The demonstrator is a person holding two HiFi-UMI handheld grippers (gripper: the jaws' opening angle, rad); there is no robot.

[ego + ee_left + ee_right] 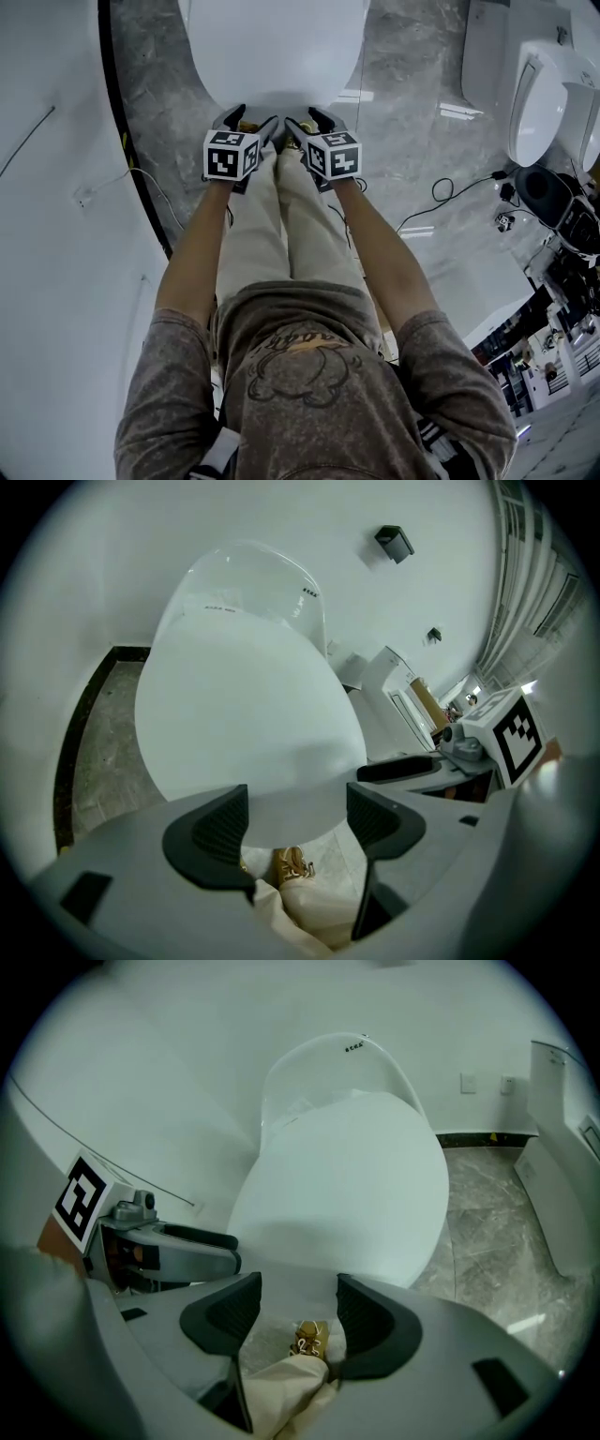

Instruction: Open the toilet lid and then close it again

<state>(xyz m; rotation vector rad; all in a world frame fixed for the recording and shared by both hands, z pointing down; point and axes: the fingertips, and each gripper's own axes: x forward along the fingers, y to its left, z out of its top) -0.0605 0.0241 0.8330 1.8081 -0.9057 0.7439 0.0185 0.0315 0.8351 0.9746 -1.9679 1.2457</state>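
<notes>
The toilet lid (pixel 277 47) is lowered. The left gripper (pixel 247 120) and the right gripper (pixel 309 120) sit side by side at the lid's front edge. The left fingers (pixel 220 829) and right fingers (pixel 375 1321) are spread apart and grip nothing. The lid's front edge shows between each pair.

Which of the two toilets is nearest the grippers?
The toilet straight ahead, lid down: the left gripper and right gripper, both open, sit at its front edge. The other toilet stands off to the right.
</notes>
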